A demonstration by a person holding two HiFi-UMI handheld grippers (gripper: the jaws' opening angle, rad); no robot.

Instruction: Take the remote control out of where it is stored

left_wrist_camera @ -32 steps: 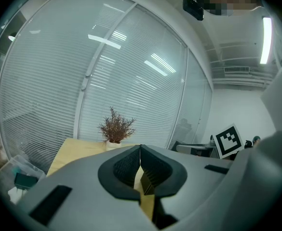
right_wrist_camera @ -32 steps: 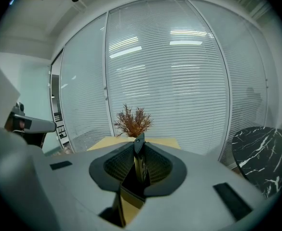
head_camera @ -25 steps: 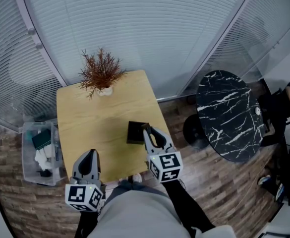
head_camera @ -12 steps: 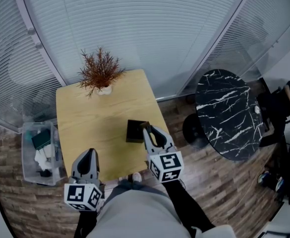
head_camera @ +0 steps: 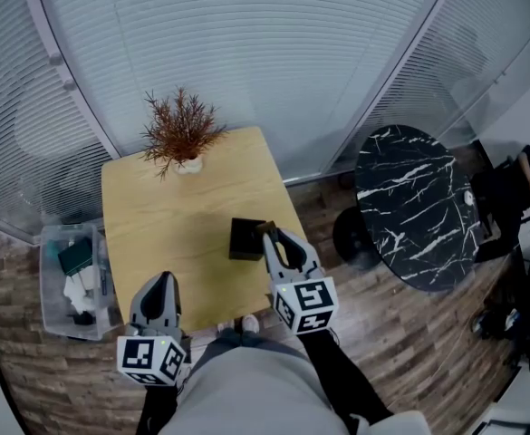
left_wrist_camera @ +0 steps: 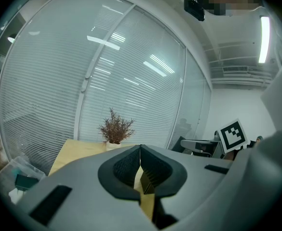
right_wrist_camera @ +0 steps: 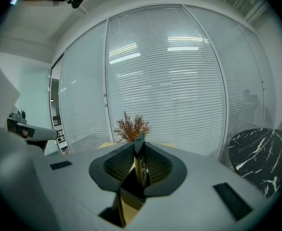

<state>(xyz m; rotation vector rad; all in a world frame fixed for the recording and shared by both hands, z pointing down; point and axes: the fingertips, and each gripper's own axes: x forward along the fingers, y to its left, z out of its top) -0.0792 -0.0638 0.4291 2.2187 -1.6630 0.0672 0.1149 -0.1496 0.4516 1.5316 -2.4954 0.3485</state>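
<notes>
Right gripper (head_camera: 271,236) clamped on a slim dark remote control (right_wrist_camera: 139,165) at the right side of a black box (head_camera: 243,241).
The box sits mid-table (head_camera: 156,207); the left gripper (head_camera: 160,285), jaws together and empty, hovers at the near edge.

The square table (head_camera: 156,211) is matt pale wood, the round table (head_camera: 414,211) glossy black veined stone.

Right gripper (right_wrist_camera: 139,149) clamps slim dark remote control (right_wrist_camera: 140,163); plant (right_wrist_camera: 132,127) beyond.

black box (head_camera: 245,240); tan desk (head_camera: 156,216); black, white-veined table (head_camera: 414,208).
</notes>
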